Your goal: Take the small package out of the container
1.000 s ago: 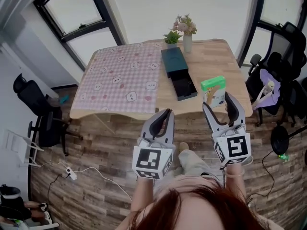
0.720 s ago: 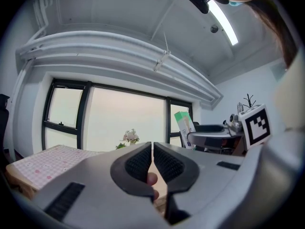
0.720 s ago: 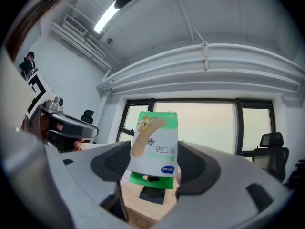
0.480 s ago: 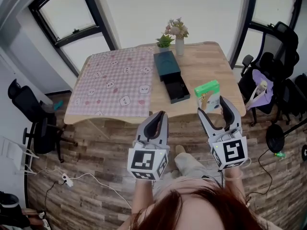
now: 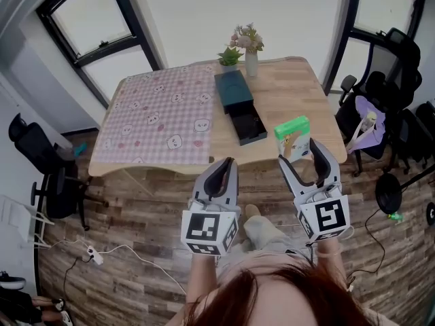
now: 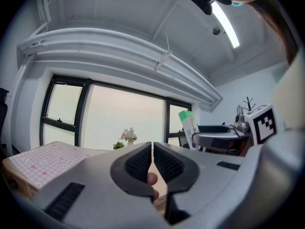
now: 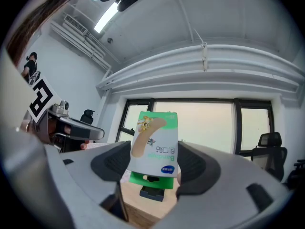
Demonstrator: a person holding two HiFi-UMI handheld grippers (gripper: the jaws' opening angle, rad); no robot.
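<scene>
Small package (image 5: 293,136) already out of the container (image 5: 240,106), clamped by right gripper (image 5: 303,155); left gripper (image 5: 221,168) jaws closed, empty.

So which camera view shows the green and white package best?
The right gripper view: the package fills the middle, clamped between the right gripper's jaws, its printed face toward the camera. The head view shows the package small, at that gripper's tips. The left gripper view shows the package far off, narrow.
</scene>
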